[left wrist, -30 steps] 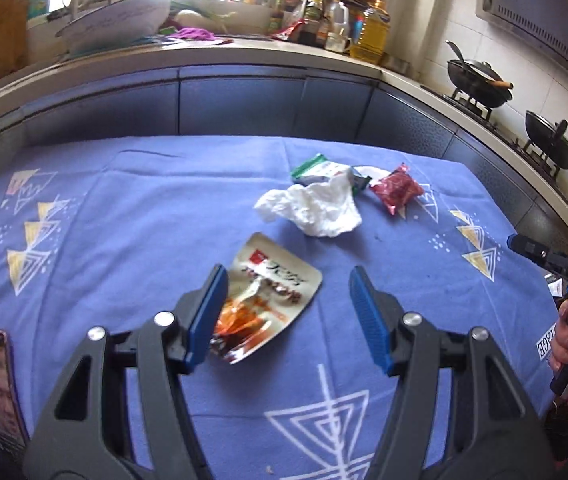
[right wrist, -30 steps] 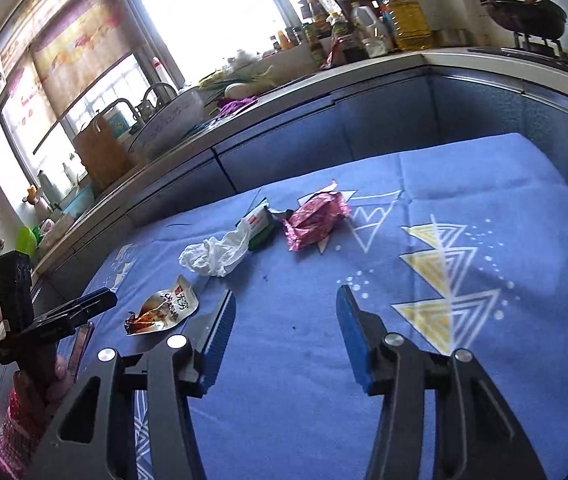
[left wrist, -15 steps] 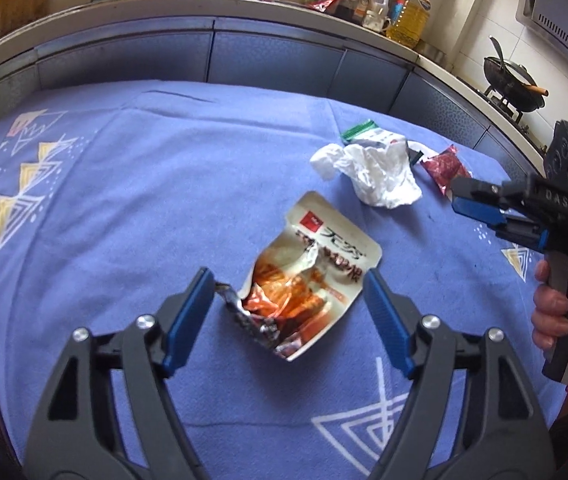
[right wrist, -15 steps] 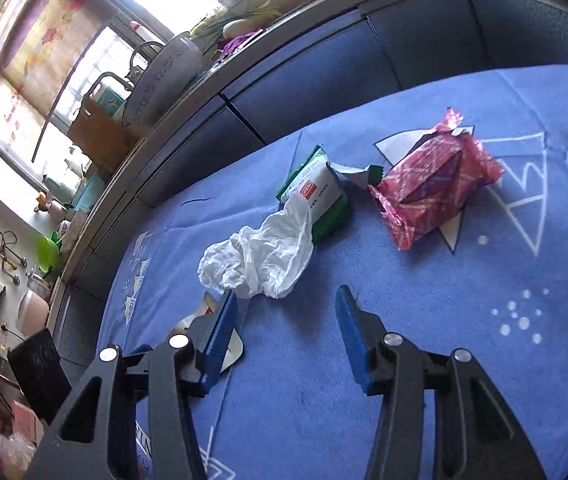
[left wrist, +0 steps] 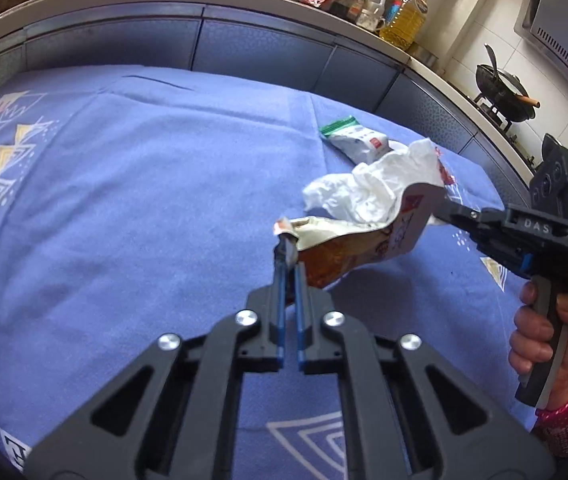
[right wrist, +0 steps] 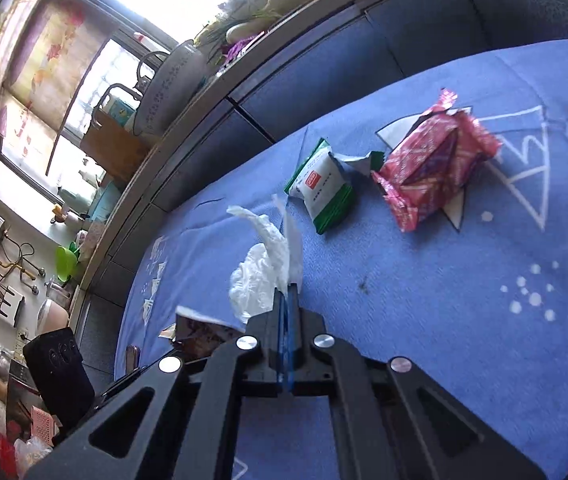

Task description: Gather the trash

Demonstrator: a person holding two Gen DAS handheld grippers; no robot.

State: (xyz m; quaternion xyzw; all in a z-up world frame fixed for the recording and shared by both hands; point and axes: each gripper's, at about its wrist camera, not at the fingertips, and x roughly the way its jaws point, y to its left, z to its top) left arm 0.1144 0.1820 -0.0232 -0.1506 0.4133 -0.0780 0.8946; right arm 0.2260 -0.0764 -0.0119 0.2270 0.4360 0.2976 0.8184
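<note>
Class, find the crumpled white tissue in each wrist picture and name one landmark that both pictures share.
Left wrist: white tissue, right of centre, behind the orange snack pouch.
Right wrist: white tissue, centre, pinched in the right gripper.
Shared landmark: green-and-white packet on the blue cloth.

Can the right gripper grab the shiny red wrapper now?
Probably not yet. The right gripper is shut on the crumpled white tissue, so it is full, though the shiny red wrapper lies uncovered ahead.

Your tablecloth [left wrist: 132, 200] is blue with white and yellow triangle motifs. You see a white crumpled tissue [left wrist: 368, 190], an orange-and-cream snack pouch [left wrist: 364, 248], a green-edged white packet [right wrist: 322, 188], and a red-pink plaid wrapper [right wrist: 432, 172].
</note>
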